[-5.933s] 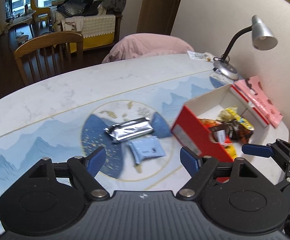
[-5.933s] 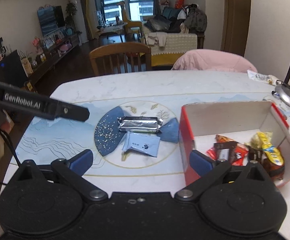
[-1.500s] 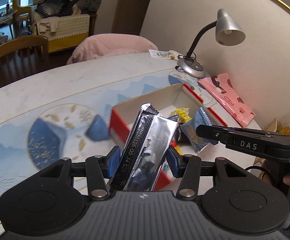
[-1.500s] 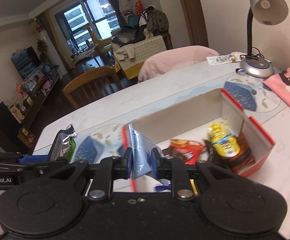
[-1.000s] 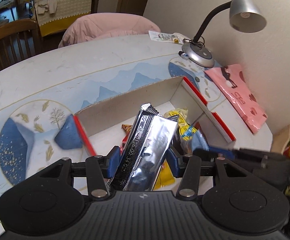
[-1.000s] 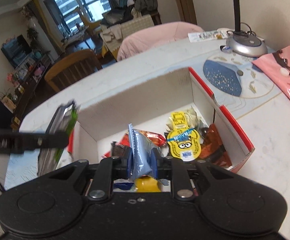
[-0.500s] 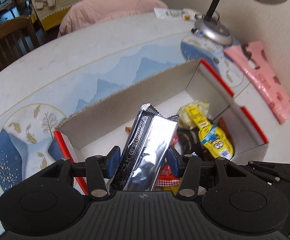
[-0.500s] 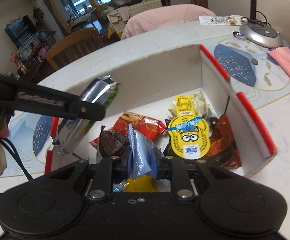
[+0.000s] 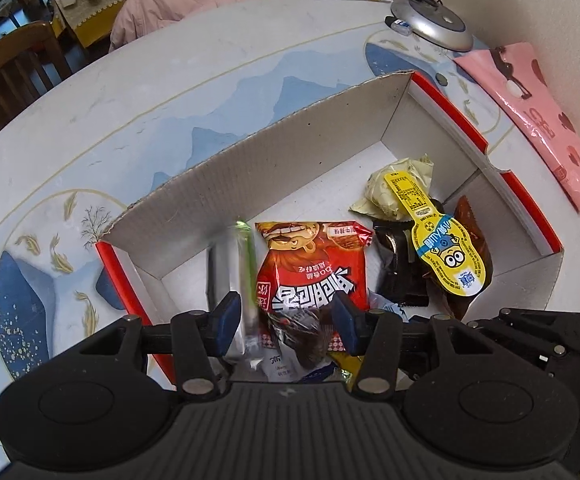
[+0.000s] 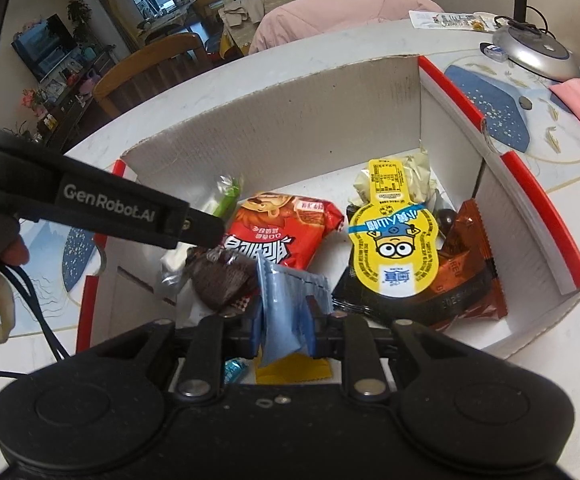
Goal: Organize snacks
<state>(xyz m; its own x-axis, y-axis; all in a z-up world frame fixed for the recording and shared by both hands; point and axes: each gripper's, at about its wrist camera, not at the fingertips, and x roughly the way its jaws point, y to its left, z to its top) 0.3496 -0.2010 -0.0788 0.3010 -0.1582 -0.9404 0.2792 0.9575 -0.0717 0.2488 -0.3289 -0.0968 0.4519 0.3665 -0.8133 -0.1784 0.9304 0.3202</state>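
A red-and-white cardboard box [image 9: 290, 128] [image 10: 290, 120] lies open below both grippers and holds several snacks. My left gripper [image 9: 285, 322] hangs over its left end with the jaws apart. The silver packet [image 9: 235, 280] is blurred and edge-on beside the left finger, no longer spanning the pads. In the right wrist view the silver packet [image 10: 225, 196] stands inside the box under the left gripper's fingers [image 10: 193, 228]. My right gripper [image 10: 283, 320] is shut on a light-blue packet [image 10: 285, 304] just above the box's near end.
In the box lie a red packet [image 9: 314, 268], a yellow cartoon-tagged snack [image 9: 450, 252] and brown wrappers [image 10: 466, 272]. A lamp base [image 9: 430, 28] and a pink bag [image 9: 530, 108] sit on the marble table [image 9: 129, 100]. A wooden chair [image 10: 149, 64] stands behind.
The silver packet has come out of the left jaws' grip, turned edge-on and dropped toward the box floor. Both grippers have sunk closer to the box. The blue packet stays clamped.
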